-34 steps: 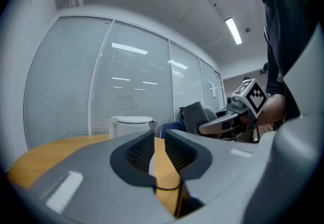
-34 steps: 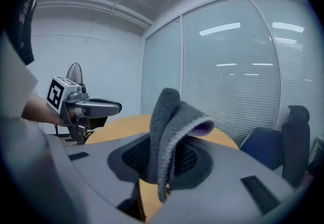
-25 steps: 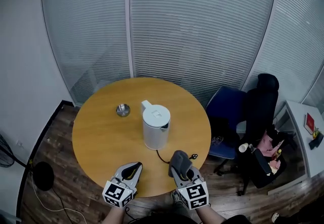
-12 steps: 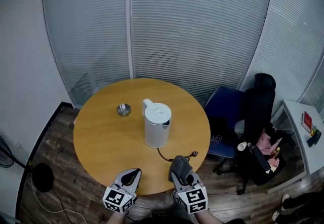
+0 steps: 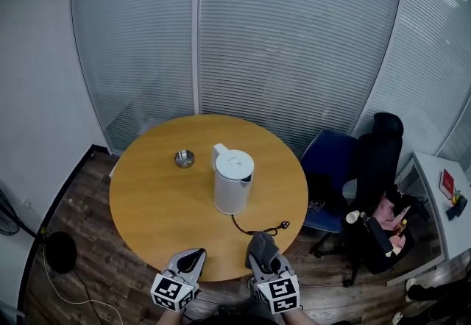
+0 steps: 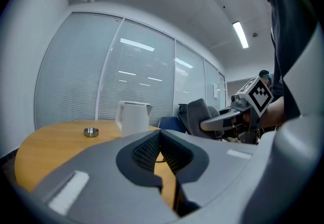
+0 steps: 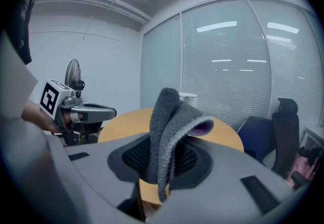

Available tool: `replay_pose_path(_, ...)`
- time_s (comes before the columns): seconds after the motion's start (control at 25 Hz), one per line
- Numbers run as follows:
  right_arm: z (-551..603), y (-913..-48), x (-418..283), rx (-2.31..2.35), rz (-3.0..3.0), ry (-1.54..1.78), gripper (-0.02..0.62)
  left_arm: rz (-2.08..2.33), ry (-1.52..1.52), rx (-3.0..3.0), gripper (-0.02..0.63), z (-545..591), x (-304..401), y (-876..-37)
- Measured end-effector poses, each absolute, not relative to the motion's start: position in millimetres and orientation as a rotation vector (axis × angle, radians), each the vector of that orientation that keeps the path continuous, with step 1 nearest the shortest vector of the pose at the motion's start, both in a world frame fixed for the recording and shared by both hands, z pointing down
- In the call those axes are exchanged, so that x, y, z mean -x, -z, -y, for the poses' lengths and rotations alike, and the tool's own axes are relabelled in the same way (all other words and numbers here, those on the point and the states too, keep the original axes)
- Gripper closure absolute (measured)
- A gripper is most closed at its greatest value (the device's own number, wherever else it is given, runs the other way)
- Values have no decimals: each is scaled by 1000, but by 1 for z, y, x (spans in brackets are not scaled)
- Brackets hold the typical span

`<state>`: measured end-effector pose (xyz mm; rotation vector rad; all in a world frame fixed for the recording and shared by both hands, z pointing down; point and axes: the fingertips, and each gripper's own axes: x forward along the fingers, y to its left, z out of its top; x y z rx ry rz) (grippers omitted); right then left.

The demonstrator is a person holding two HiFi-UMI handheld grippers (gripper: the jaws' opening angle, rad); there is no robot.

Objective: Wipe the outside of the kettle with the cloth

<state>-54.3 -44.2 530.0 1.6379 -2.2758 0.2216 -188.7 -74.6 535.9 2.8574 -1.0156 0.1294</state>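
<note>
Left gripper (image 5: 197,252): jaws closed on nothing, at the near edge of the round wooden table (image 5: 147,202). Small round metal dish (image 5: 185,159) sits left of the kettle (image 5: 234,182). Kettle is white, smooth, cylindrical, lid on, mid-table, black cord (image 5: 259,229) trailing. Right gripper (image 5: 263,251): clamped on the grey fuzzy cloth (image 7: 169,126), which is folded upright.

My left gripper (image 5: 196,254) and my right gripper (image 5: 265,256): grey bodies, black ribbed inner faces, cubes patterned with black-and-white square markers; white plastic electric kettle (image 5: 234,184), plain, with thin black cord (image 5: 257,230); round wooden table (image 5: 151,202), honey-yellow; dark grey fleece cloth (image 7: 169,116), lilac on its folded-out face; small round metal dish (image 5: 184,159), silver; padded office chair (image 5: 331,158), blue; high-backed office chair (image 5: 383,147), black; plank floor (image 5: 88,243), dark brown.
</note>
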Motion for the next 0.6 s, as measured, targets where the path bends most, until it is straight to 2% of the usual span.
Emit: replay_pose_path(0.6,39,-525,61,-1620,2292,-207,499,991,-123,-2856,595,65,186,-536)
